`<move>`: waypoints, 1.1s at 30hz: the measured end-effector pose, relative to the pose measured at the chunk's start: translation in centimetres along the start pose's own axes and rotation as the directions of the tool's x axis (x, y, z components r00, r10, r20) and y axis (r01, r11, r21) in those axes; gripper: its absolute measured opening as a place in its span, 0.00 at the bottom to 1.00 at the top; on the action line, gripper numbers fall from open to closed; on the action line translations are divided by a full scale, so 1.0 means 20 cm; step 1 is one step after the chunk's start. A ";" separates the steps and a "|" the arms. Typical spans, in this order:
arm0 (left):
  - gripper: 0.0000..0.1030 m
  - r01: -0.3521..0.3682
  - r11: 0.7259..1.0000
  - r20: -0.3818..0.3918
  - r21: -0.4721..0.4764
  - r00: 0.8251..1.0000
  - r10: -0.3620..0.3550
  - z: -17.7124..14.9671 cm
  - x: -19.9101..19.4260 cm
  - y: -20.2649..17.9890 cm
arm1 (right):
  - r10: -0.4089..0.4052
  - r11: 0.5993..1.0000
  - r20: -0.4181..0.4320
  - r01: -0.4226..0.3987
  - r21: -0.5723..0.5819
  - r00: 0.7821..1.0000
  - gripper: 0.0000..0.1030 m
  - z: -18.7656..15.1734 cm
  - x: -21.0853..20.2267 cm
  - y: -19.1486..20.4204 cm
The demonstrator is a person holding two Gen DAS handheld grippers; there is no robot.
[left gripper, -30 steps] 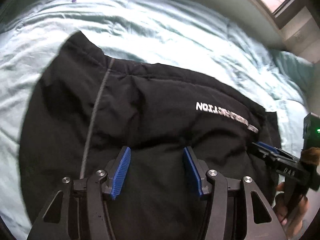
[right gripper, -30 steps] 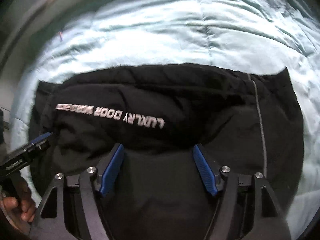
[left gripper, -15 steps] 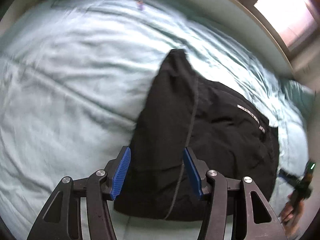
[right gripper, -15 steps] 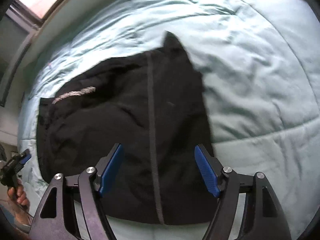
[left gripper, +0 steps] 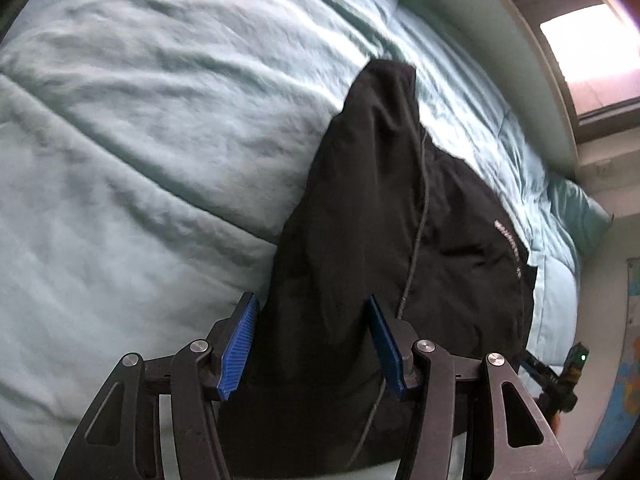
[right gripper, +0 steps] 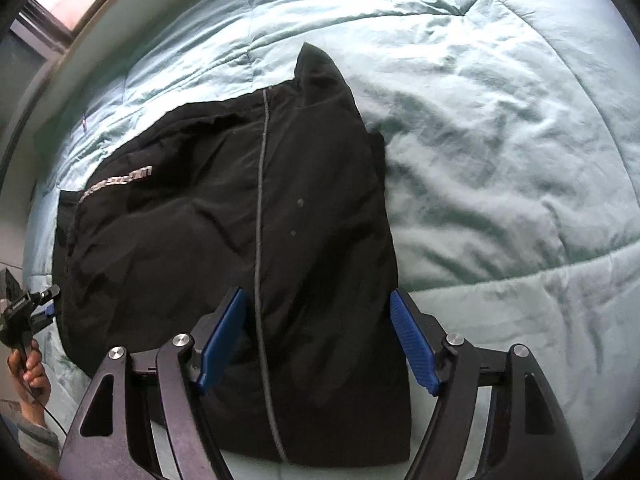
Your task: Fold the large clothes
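Across the middle of both frames a black garment (right gripper: 312, 220) is spread on the quilt (right gripper: 500, 140); left gripper (left gripper: 314, 344) and right gripper (right gripper: 318, 340) are held apart, nothing clamped.

- I am in a bedroom of a home: a wide bed under a pale teal quilted comforter (left gripper: 140, 168) fills nearly all I see.
- A matching pillow (left gripper: 576, 208) lies at the far right end.
- A window (left gripper: 592, 48) with a dark frame runs along the far wall beside the bed.
- A colourful poster (left gripper: 624, 380) hangs on the right-hand wall.
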State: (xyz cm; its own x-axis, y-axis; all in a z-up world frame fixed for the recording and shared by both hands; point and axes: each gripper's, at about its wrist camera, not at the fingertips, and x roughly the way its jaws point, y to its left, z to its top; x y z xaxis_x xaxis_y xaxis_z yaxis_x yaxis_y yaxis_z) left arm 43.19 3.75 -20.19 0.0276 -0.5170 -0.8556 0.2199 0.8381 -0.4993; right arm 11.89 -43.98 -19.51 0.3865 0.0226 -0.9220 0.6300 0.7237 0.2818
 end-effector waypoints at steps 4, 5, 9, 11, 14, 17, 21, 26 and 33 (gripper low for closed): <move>0.56 0.017 0.999 -0.035 0.029 0.999 -0.016 0.02 0.11 -0.03 | 0.046 0.999 -0.017 -0.046 0.006 0.999 0.82 0.04 0.07 -0.04; 0.56 0.025 0.999 -0.038 0.033 0.999 -0.024 0.03 0.12 -0.04 | 0.054 0.999 -0.020 -0.054 0.002 0.998 0.83 0.04 0.09 -0.04; 0.60 0.079 0.996 -0.052 0.030 0.996 -0.077 0.06 0.19 -0.05 | 0.153 0.988 -0.055 -0.152 0.023 0.987 0.84 0.08 0.19 -0.10; 0.61 0.109 0.994 -0.063 0.018 0.992 -0.107 0.07 0.22 -0.05 | 0.213 0.977 -0.073 -0.210 0.043 0.974 0.88 0.10 0.25 -0.12; 0.61 0.197 0.979 -0.073 -0.049 0.977 -0.200 0.11 0.28 -0.01 | 0.278 0.960 -0.085 -0.274 0.056 0.957 0.91 0.12 0.33 -0.13; 0.61 0.273 0.956 -0.050 -0.109 0.959 -0.280 0.12 0.31 0.01 | 0.337 0.939 -0.084 -0.328 0.103 0.938 0.88 0.13 0.38 -0.15; 0.61 0.325 0.945 -0.023 -0.032 0.945 -0.326 0.07 0.27 -0.06 | 0.340 0.940 -0.068 -0.337 0.047 0.938 0.71 0.11 0.31 -0.11; 0.64 0.351 0.934 -0.049 -0.071 0.934 -0.355 0.10 0.37 -0.08 | 0.361 0.932 -0.110 -0.353 0.081 0.926 0.78 0.17 0.41 -0.11; 0.23 0.300 0.954 0.087 0.025 0.950 -0.301 -0.04 0.19 -0.22 | 0.320 0.946 -0.060 -0.317 0.063 0.945 0.41 0.18 0.28 -0.01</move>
State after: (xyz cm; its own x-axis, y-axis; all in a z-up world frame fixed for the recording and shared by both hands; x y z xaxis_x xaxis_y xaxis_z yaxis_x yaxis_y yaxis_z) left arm 41.49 -1.76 -21.35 0.0450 -0.7585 -0.6501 0.2422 0.6397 -0.7295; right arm 16.37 -46.56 -23.76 0.5270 0.2944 -0.7972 0.5161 0.6344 0.5755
